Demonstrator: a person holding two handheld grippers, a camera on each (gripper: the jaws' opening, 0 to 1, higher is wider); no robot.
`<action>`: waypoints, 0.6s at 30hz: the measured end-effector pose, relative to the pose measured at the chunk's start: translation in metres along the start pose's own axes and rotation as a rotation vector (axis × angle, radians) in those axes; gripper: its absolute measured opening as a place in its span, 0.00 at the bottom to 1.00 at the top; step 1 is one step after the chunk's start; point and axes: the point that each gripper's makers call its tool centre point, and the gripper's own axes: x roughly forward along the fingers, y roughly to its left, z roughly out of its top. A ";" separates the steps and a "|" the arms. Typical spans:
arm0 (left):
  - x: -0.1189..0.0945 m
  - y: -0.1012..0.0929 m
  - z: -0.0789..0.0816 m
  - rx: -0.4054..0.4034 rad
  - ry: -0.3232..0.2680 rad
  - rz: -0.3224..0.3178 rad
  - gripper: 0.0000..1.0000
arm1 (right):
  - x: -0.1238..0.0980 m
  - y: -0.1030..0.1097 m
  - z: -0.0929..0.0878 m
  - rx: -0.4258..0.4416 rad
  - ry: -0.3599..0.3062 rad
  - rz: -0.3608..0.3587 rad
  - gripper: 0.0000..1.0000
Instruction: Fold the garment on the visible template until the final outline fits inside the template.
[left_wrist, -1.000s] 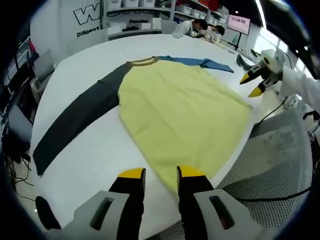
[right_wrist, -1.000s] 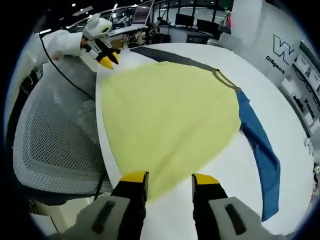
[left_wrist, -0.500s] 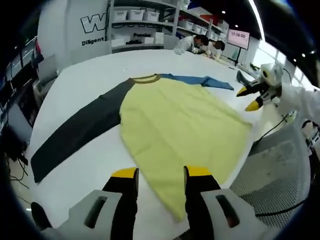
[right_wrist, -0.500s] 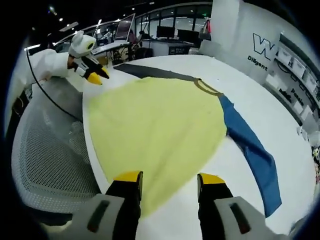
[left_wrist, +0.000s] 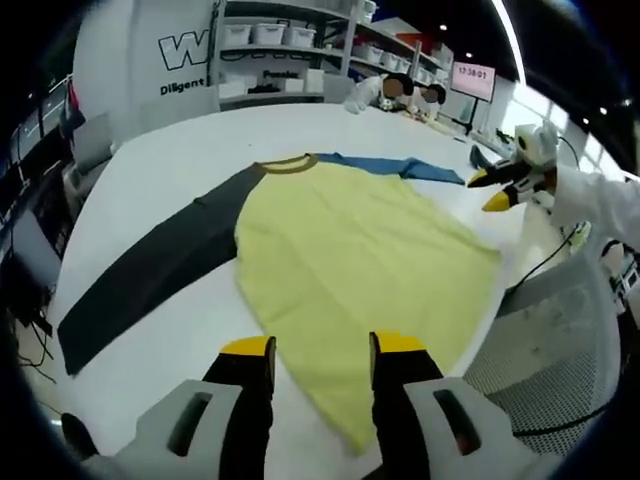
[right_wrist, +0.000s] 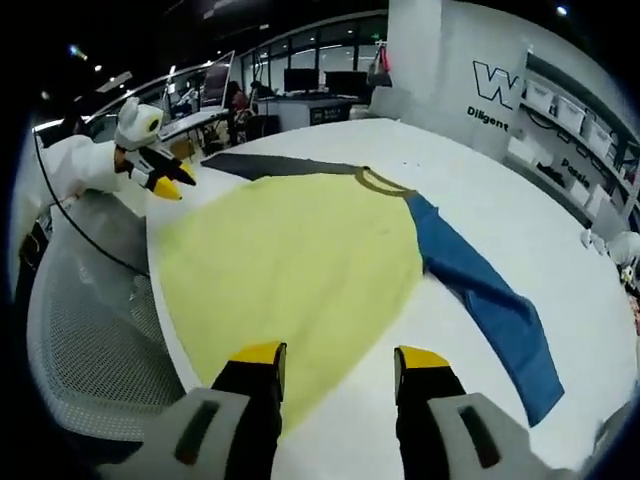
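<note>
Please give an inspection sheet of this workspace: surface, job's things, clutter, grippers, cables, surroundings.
Surface: white table, no template outline seen.
Job's things: shirt spread flat and unfolded, yellow body, dark sleeve, blue sleeve; hem at the table's near edge.
Clutter: nothing seen.
Grippers: left hand-held gripper and right hand-held gripper open, above the hem, holding nothing.
Cables: black cable over the mesh chair.
Surroundings: shelves with bins, wall clock, desks with monitors.
</note>
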 end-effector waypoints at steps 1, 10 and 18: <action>0.000 0.000 0.001 0.000 -0.003 -0.001 0.35 | 0.000 -0.001 0.000 0.001 -0.001 -0.003 0.43; 0.001 0.001 0.005 -0.008 -0.016 -0.001 0.35 | -0.002 -0.020 -0.001 0.045 -0.017 -0.032 0.41; 0.002 0.002 0.007 -0.005 -0.019 -0.002 0.36 | -0.011 -0.047 0.000 0.089 -0.037 -0.076 0.41</action>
